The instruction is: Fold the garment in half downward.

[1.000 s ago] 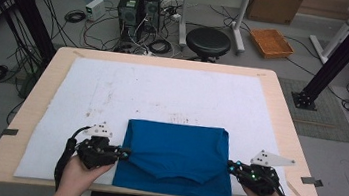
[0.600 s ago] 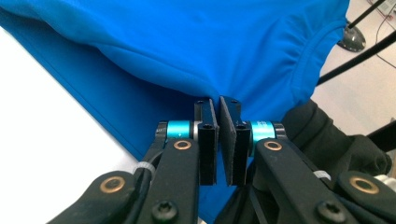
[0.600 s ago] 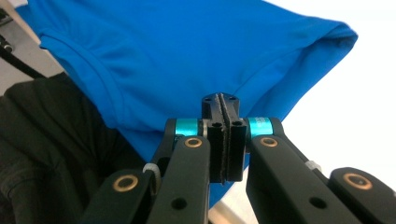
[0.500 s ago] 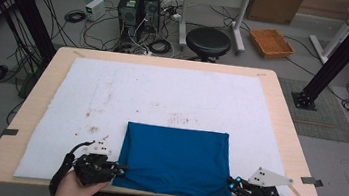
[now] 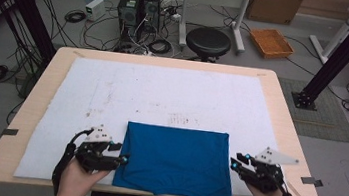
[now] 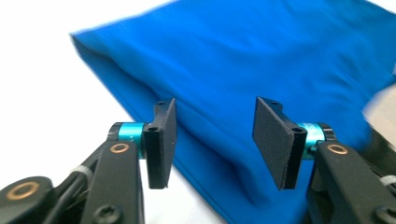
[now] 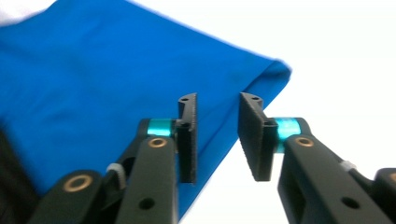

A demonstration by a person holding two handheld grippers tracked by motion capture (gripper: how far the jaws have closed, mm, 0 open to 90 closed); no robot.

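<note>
On table point(image 5: 280, 121), near edge: folded blue cloth point(image 5: 175, 161) flat on white mat point(image 5: 162, 96), lower hem at the mat's front border.
Cloth axis: long side left to right, parallel to the near table edge.
Left gripper point(image 5: 122, 159): at the cloth's left edge, tips pointing inward toward it; jaws just opened, standing well apart, nothing pinched. Left gripper view: cloth edge point(image 6: 140, 100) lying beyond and below the pads point(image 6: 163, 140), no contact.
Right gripper point(image 5: 234, 166): just beside the right edge, tips pointing inward; jaws just opened to a moderate gap, empty. Right gripper view: folded corner point(image 7: 275, 70) ahead of the pads point(image 7: 252, 140).
Key relation: cloth between both grippers, one short edge facing each, roughly equal reach.
Hand pose: both forearms entering from below, grippers level, low over the mat.
Judged step: release after a fold; next grasp likely at the short edges.
</note>
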